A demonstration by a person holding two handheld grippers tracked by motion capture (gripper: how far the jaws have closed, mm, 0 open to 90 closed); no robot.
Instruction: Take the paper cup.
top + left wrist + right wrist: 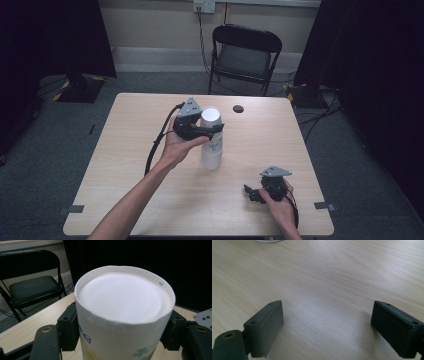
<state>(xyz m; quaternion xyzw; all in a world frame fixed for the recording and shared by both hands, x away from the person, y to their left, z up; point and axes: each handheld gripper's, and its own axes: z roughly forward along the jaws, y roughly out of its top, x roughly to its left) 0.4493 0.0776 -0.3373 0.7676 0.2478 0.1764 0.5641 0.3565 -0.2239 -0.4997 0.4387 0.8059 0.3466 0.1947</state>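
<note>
blue print on paper cup [86,336], letters unreadable

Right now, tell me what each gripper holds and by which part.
The left gripper clamps the top paper cup of the stack by its sides, near the upturned base. The right gripper holds nothing.

Bare tabletop [150,200] lay free on the near left and between the two hands, while the upside-down cup stack [211,145] stood mid-table, a small dark disc [238,108] lay behind it, and a folding chair [245,55] blocked the far edge.
</note>
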